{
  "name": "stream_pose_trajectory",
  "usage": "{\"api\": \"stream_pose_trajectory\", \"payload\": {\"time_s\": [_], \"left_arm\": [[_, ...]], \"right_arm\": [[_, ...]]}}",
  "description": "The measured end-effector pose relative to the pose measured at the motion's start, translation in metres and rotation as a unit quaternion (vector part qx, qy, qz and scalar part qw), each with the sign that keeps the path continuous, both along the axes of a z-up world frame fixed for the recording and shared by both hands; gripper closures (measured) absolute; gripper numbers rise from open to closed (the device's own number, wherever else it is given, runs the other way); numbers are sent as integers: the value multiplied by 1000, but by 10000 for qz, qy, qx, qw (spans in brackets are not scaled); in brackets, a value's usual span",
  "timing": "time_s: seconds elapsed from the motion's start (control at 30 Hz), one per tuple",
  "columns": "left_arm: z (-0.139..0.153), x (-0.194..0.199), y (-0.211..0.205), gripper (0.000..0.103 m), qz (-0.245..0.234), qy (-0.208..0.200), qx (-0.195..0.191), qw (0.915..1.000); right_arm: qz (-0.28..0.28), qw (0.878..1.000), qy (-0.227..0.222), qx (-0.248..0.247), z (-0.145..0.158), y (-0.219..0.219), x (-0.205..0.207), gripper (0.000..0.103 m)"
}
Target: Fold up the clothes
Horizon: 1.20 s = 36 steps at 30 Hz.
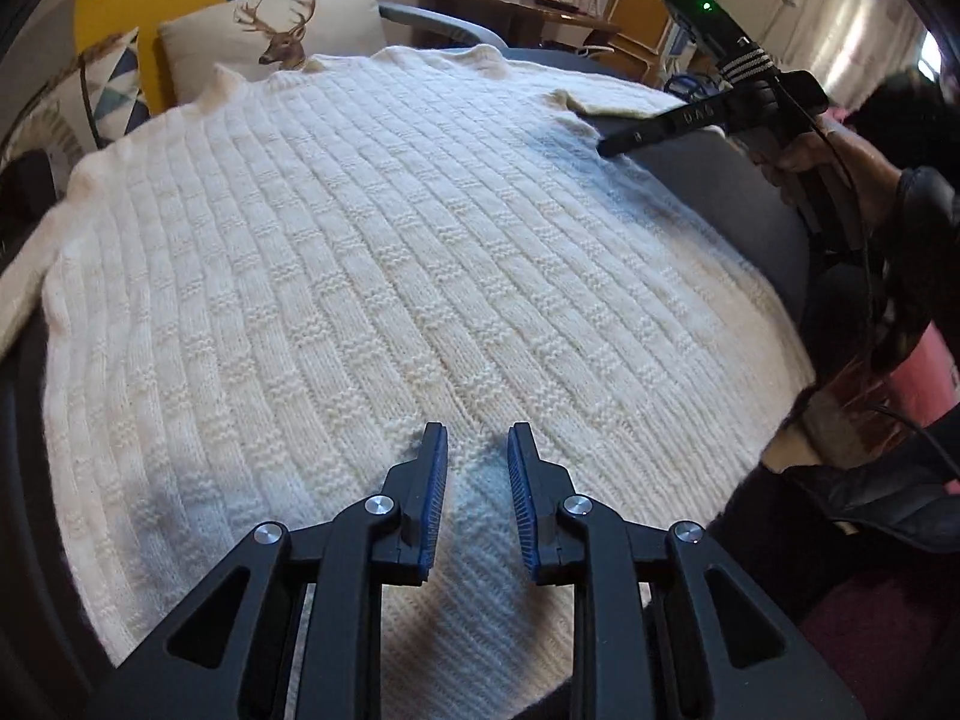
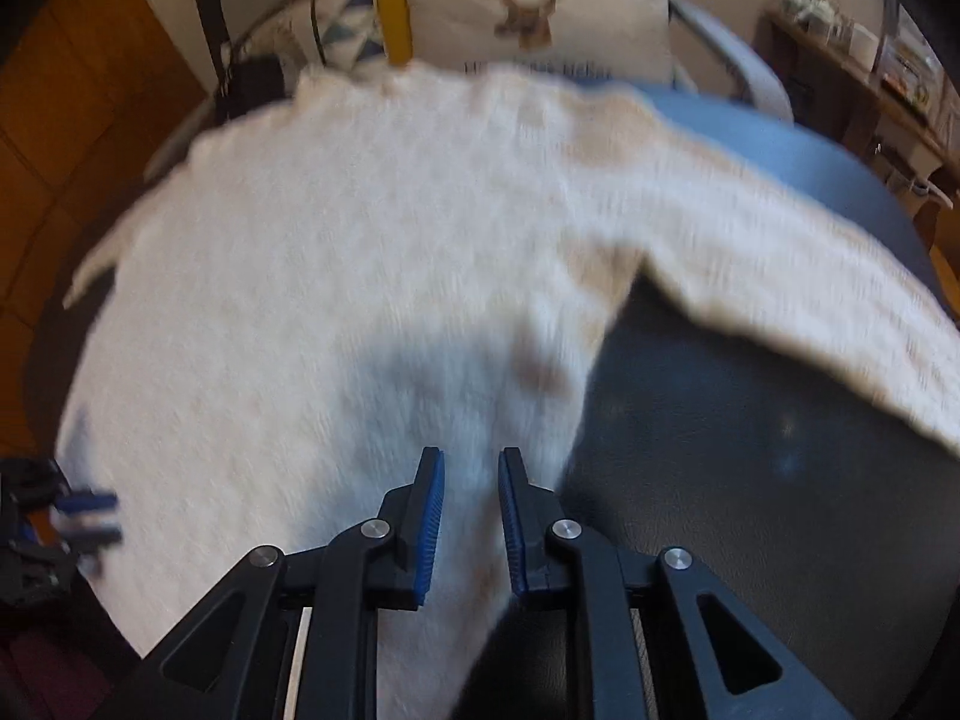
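A cream knitted sweater (image 1: 372, 264), thick and ribbed with blocks of raised stitches, lies spread flat over a round dark table (image 2: 750, 480), one sleeve (image 2: 780, 276) stretched out to the right. The left gripper (image 1: 477, 456) hovers over the near hem, its black fingers with ridged blue pads (image 1: 438, 498) a little apart and pinching nothing. The right gripper (image 2: 471, 480) is over the sweater's right edge, jaws likewise slightly spread and empty; a deer-print cushion (image 1: 288, 30) stands behind.
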<state>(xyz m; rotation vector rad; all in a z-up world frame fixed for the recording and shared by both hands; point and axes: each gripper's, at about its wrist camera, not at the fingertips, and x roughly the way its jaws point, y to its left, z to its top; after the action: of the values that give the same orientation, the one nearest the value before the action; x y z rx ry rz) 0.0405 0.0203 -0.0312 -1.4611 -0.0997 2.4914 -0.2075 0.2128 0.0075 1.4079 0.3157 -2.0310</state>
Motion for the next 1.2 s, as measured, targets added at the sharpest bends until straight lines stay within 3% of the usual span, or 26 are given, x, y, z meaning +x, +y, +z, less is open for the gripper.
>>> {"api": "stream_pose_trajectory", "payload": {"time_s": [0.1,0.17,0.23,0.4,0.5,0.6,0.7,0.73,0.83,0.9,0.97,1.03,1.13,1.2], "left_arm": [[-1,-4,3,80,-1,-6,-22,10000],[-4,-5,5,80,-25,-22,-127,9999],[-6,-4,3,80,-27,-54,-98,9999],[-6,-3,-15,80,320,-64,512,9982],[3,0,-34,80,710,156,858,9937],[15,5,-62,79,1216,434,1158,9848],[5,1,-88,77,1829,106,937,9786],[-2,3,-97,77,1997,-41,903,9757],[-9,18,-121,77,2268,-134,1371,9642],[5,32,-140,77,2456,247,1600,9558],[17,38,-162,77,2661,539,1802,9454],[27,43,-188,77,2923,787,1884,9343],[36,27,-218,75,2892,1006,1655,9375],[36,4,-228,69,2714,1062,1368,9468]], "right_arm": [[-129,9997,223,-47,5,-10,-23,87],[-181,9998,89,8,-6,-14,-40,87],[-210,9982,207,531,-22,-16,-49,87],[-230,9964,428,698,-22,-18,-50,86],[-229,9977,574,263,0,-27,-31,84],[197,9975,671,-116,15,-59,2,84],[788,9947,582,-315,14,-106,36,83],[980,9935,504,-272,7,-123,45,84],[1388,9898,294,117,-18,-163,58,83],[1389,9893,409,165,-17,-178,58,81],[1380,9891,124,-503,-2,-188,53,81],[1529,9849,-2,-811,5,-212,51,81],[1720,9787,-204,-1104,7,-251,52,81],[1768,9771,-296,-1150,2,-273,52,81]]}}
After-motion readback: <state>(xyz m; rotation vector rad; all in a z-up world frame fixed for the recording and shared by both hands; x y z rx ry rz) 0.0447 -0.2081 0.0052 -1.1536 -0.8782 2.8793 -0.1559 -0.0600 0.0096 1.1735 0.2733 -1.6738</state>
